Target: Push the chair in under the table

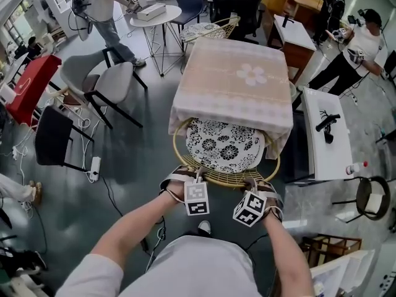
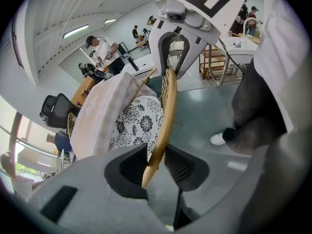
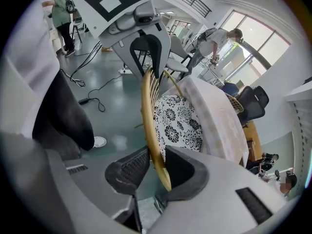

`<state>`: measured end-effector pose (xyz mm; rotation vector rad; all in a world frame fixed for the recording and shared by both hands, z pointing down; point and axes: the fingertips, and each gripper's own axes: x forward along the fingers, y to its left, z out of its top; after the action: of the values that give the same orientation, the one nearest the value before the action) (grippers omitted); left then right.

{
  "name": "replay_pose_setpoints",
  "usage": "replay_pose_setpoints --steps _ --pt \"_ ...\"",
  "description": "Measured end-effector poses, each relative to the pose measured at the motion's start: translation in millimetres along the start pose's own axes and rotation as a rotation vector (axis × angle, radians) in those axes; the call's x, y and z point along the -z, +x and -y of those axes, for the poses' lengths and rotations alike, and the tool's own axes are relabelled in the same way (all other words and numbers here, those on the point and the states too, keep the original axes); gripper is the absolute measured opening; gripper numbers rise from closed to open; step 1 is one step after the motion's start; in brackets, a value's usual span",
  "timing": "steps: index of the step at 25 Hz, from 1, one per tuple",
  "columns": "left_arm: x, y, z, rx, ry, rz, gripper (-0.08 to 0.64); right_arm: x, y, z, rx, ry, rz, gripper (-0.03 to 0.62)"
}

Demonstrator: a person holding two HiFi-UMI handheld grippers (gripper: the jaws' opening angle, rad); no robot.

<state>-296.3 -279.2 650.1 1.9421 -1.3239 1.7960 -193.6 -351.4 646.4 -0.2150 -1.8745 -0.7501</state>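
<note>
At the cloth-draped counter [image 1: 229,88], the golden hoop-backed chair [image 1: 226,146] sits partly tucked under, floral seat half showing. Both the left gripper [image 2: 157,152] and right gripper [image 3: 156,162] clamp its back rim [image 1: 219,179]. The push looks midway and next needs a straight, even shove forward.

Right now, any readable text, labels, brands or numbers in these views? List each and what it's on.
No readable words or numbers anywhere.
On the left gripper, marker cube: black-and-white squares, no letters.
On the right gripper, marker cube: same, pattern only.
On the red cover at far left: white mark, too small to read.
On the chair cushion and the tablecloth: flowers only, no text.
</note>
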Motion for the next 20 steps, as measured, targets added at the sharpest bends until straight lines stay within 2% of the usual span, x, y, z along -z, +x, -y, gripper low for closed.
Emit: replay_pose_setpoints --steps 6,9,16,20 --pt "3.1 -0.2 2.9 0.010 -0.068 -0.006 0.116 -2.2 -0.3 -1.7 0.021 0.046 0.023 0.095" --pt "6.2 -2.7 5.1 -0.001 -0.131 -0.002 0.126 -3.9 -2.8 -3.3 0.044 0.086 0.030 0.106" --pt "-1.9 -22.5 10.7 -0.055 -0.377 0.095 0.150 -12.0 -25.5 -6.1 0.100 0.229 0.084 0.110" --pt "-15.3 -44.4 12.8 -0.037 -0.579 0.187 0.150 -19.3 -41.4 -6.5 0.120 0.358 0.144 0.110"
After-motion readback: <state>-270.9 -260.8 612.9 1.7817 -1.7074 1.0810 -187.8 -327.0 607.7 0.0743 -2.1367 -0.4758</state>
